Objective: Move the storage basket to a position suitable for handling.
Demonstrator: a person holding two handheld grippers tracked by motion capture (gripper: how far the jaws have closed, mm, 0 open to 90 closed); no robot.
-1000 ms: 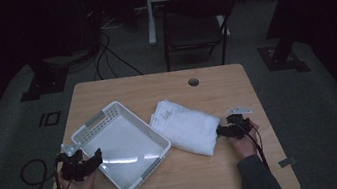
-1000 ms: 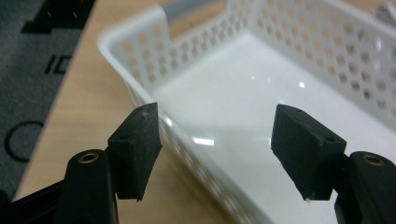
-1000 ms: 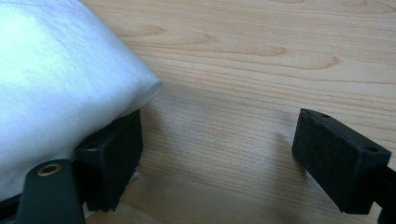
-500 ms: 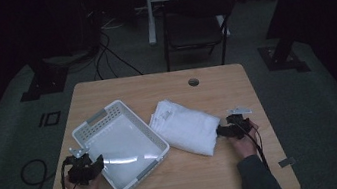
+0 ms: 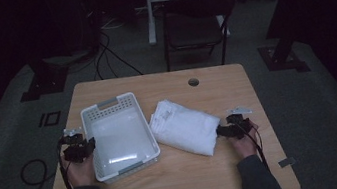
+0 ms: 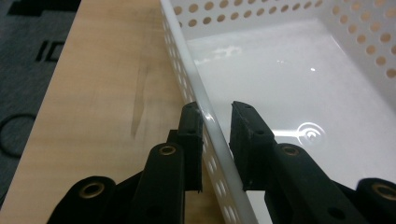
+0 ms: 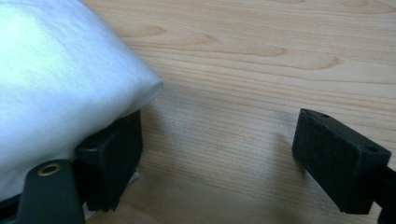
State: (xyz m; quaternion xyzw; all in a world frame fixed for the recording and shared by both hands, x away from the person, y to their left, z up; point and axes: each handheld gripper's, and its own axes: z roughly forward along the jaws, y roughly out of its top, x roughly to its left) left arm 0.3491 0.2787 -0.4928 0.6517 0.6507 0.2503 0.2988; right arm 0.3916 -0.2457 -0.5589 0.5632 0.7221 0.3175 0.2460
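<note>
Two steps look unfinished. The left gripper (image 6: 215, 122) has just been closing and now clamps the perforated white basket (image 5: 108, 108) by its left wall on the counter (image 5: 189, 182); the right gripper (image 7: 219, 158), fingers released, sits beside the folded white towel (image 5: 184, 127), which still lies outside the basket.

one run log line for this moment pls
left claw: just closed on basket wall | right claw: open beside folded towel | table: both things resting on it

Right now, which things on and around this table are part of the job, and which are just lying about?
In the job: white basket, left gripper on its wall; folded white towel, right gripper beside it.
Lying about: chair, floor cables, table's round hole.
</note>
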